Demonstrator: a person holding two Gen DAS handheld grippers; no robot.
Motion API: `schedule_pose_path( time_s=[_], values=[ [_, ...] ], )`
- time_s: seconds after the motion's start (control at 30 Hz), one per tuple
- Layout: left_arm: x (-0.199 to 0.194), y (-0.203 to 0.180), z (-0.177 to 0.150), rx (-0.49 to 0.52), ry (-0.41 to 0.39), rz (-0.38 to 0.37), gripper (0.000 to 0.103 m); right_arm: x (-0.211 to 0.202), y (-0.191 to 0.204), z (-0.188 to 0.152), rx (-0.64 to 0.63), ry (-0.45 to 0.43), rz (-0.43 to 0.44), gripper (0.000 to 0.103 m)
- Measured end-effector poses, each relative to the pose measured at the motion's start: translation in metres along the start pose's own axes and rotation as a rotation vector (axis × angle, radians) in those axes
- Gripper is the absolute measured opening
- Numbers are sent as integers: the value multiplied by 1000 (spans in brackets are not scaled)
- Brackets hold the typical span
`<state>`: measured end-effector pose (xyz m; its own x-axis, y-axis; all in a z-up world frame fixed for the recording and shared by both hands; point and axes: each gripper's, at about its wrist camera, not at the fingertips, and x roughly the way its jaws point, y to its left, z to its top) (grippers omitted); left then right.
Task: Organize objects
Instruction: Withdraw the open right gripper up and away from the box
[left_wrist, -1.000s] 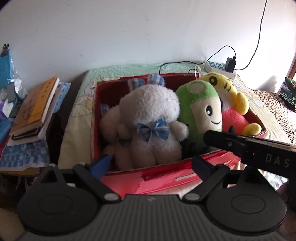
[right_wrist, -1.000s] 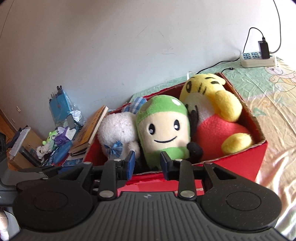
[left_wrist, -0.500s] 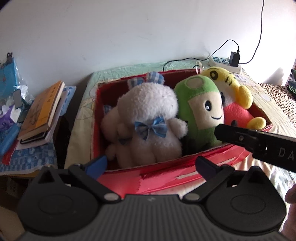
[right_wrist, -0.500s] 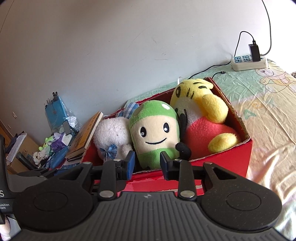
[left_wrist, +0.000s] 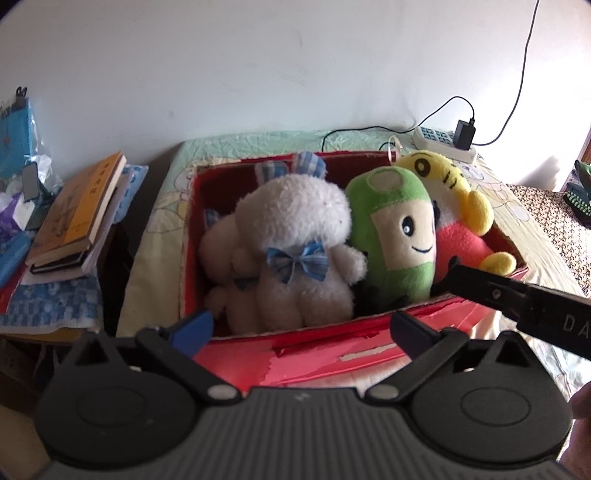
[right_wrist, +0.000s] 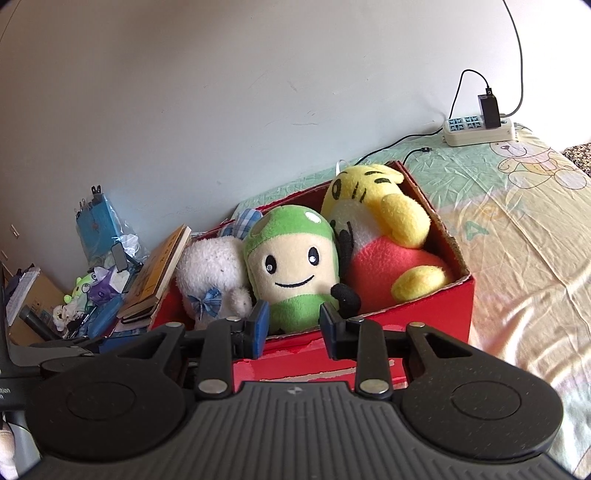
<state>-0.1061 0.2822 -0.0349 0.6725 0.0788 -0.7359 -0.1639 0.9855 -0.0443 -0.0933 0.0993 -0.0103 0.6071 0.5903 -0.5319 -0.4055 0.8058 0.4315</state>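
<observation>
Three plush toys packed in red box (left_wrist: 332, 350) on bed: white bunny (left_wrist: 291, 254), green doll (right_wrist: 291, 269), yellow tiger (right_wrist: 384, 243). Soft, light, squashy; best pinched at head or limb. Left claw (left_wrist: 295, 328) just opened wide, empty. Right claw (right_wrist: 293, 328) narrow, gripping nothing.

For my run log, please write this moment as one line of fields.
box: red box on bed | inside: white plush, green plush, yellow plush | left claw: open, empty | right claw: narrow gap, empty

We see a bed (right_wrist: 524, 236) under a pale cartoon-print sheet, a red box (right_wrist: 424, 314) resting on it near the wall, a white power strip (right_wrist: 476, 131) lying beyond it by the wall, its cable trailing across the sheet
</observation>
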Motion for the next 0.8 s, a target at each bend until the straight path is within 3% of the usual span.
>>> schedule_pose_path(
  time_s=[0.23, 0.43, 0.8],
  values=[
    [-16, -7, -4, -33, 8, 50, 102, -19, -1, 3, -53, -36, -63, 32],
    [-26, -21, -12, -51, 30, 124, 102, -28, -6, 6, -90, -29, -64, 32],
    [-22, -84, -20, -65, 98, 160, 102, -53, -39, 14, -161, -10, -90, 32]
  ],
)
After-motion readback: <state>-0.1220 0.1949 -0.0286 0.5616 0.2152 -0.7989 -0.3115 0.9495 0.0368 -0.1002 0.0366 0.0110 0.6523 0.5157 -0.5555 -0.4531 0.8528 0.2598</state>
